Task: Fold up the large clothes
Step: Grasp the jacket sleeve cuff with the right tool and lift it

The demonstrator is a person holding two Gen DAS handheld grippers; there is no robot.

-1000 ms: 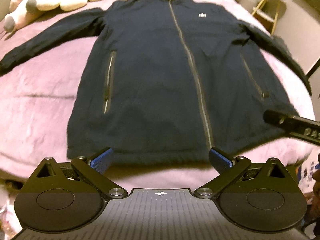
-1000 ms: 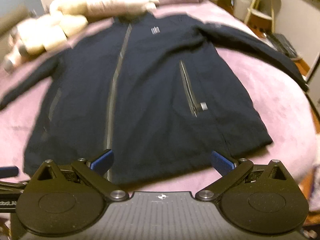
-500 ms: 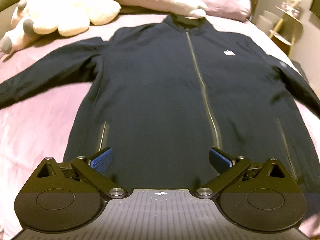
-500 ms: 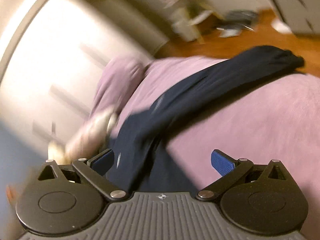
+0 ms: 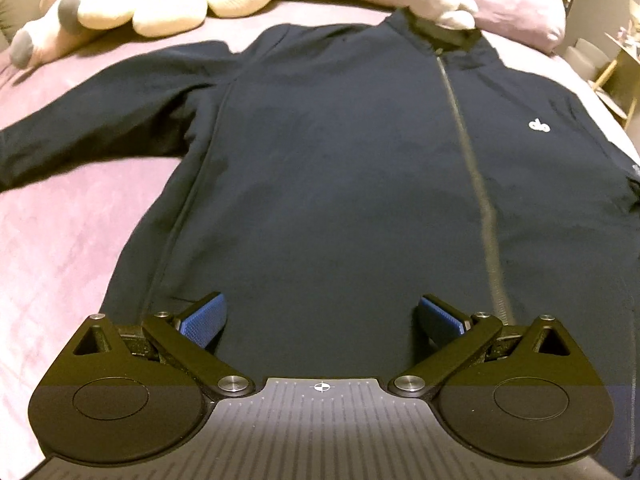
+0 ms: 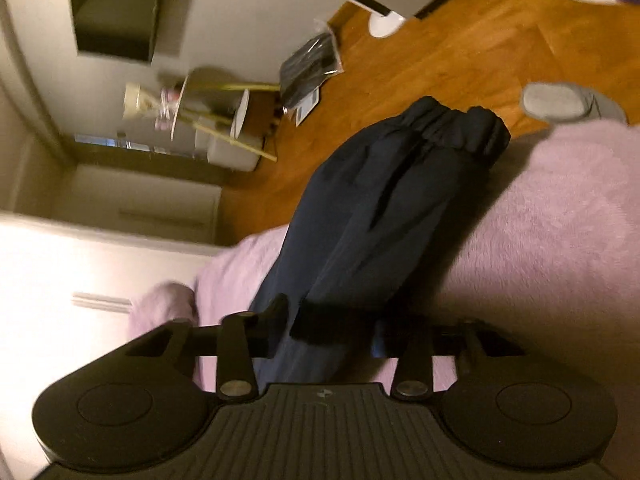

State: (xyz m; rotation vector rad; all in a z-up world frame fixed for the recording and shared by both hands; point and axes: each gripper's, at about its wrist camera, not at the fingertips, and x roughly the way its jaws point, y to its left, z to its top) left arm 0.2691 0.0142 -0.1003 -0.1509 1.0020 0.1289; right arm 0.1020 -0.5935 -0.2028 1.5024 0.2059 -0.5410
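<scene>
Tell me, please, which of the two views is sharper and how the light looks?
Left wrist view: sharp, dim warm light, fisheye bends the jacket edges. Right wrist view: motion-blurred, tilted, a blown-out white patch at left; the sleeve stays readable.

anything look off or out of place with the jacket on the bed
Mostly tidy: the navy jacket lies flat and zipped on the pink blanket. A plush toy rests on its collar, and the sleeve in the right gripper overhangs the bed edge.
</scene>
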